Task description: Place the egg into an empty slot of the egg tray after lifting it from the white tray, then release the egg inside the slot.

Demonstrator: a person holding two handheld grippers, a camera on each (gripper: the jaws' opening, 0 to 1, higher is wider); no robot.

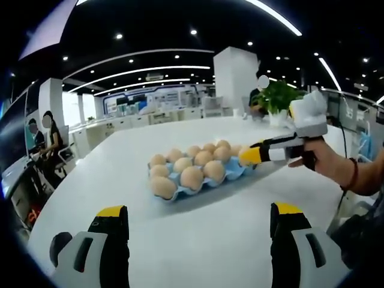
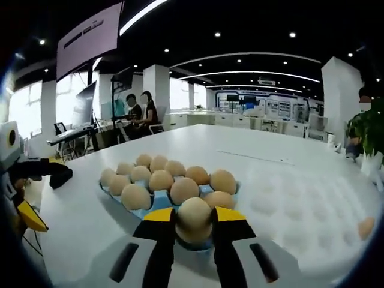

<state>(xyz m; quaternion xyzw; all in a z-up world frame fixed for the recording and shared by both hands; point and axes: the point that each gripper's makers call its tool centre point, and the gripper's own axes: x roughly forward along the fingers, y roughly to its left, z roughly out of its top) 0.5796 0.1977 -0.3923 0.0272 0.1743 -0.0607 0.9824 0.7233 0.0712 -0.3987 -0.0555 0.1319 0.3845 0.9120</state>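
A blue egg tray (image 1: 237,170) holding several brown eggs (image 1: 192,177) lies in the middle of a white table (image 1: 198,240). My left gripper (image 1: 199,221) is open and empty, some way short of the tray. In the left gripper view, a hand (image 1: 327,161) brings my right gripper (image 1: 249,155) in from the right to the tray's right end. In the right gripper view, the right gripper (image 2: 194,215) is shut on a brown egg (image 2: 194,229) over the near edge of the egg tray (image 2: 146,212). A white dimpled tray (image 2: 300,198) to the right holds one more egg (image 2: 366,228).
The left gripper (image 2: 30,217) shows at the left edge of the right gripper view. A potted plant (image 1: 279,96) stands at the table's far end beside a white pillar (image 1: 235,75). People sit at desks (image 2: 138,114) beyond the table edge.
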